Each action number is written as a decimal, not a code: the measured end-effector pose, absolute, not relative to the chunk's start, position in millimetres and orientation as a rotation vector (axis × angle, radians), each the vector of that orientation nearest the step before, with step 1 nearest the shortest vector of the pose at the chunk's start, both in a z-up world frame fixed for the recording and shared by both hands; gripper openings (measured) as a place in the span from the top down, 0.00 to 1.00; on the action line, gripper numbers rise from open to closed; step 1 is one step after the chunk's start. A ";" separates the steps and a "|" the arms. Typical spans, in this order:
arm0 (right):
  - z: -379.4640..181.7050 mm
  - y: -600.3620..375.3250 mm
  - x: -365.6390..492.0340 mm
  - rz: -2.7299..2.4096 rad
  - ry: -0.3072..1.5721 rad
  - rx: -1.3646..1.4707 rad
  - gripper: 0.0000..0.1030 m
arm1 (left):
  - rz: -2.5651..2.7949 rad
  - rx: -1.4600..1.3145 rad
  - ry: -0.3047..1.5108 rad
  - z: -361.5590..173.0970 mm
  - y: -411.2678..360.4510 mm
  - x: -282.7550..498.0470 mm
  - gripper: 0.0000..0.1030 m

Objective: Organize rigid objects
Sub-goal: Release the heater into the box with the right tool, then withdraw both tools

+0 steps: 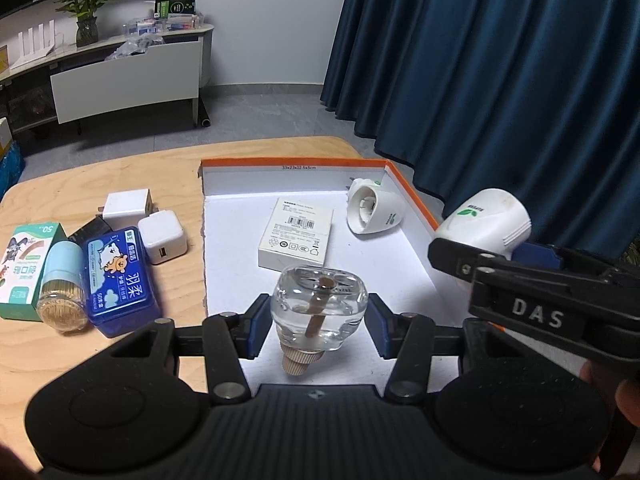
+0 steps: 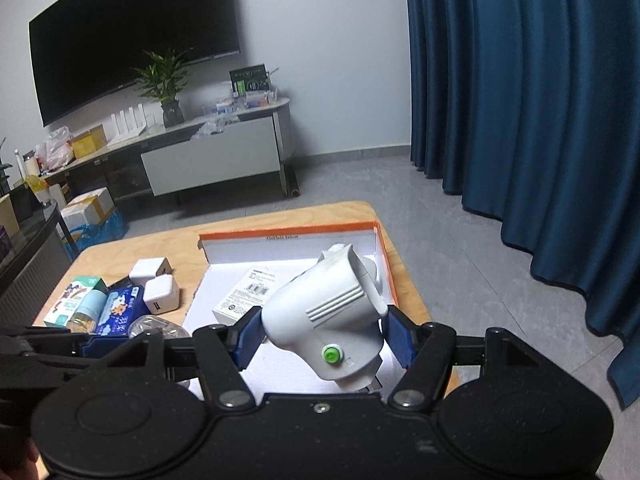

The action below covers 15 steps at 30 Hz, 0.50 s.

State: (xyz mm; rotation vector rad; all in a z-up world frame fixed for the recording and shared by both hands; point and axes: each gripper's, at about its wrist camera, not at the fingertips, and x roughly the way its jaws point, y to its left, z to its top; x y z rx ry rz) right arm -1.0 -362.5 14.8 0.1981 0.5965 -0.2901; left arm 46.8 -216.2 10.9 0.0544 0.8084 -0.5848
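A shallow white box with an orange rim [image 1: 412,196] lies on the wooden table [image 1: 132,168]. My left gripper [image 1: 318,322] is over its near part, jaws apart with a gap each side of a clear liquid bottle with a wick [image 1: 320,312] that lies between them. My right gripper [image 2: 322,334] is shut on a white plug-in device with a green button [image 2: 320,320], held above the box's right side; it also shows in the left wrist view [image 1: 486,220]. Inside the box lie a second white plug-in device [image 1: 374,210] and a small white carton [image 1: 298,238].
Left of the box on the table are two white chargers [image 1: 162,236], a blue tin [image 1: 120,280], a toothpick jar [image 1: 62,292] and a green-and-white carton [image 1: 24,272]. A dark blue curtain [image 1: 500,60] hangs at right. A TV stand [image 1: 120,68] is behind.
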 end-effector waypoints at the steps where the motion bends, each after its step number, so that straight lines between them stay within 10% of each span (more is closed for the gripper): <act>1: 13.2 -364.2 1.7 -0.290 0.608 0.198 0.25 | -0.585 0.058 0.809 10.2 -217.1 47.1 0.50; 15: 21.2 -383.6 1.4 -0.345 0.500 0.201 0.16 | -0.614 0.076 0.838 2.9 -233.1 50.7 0.50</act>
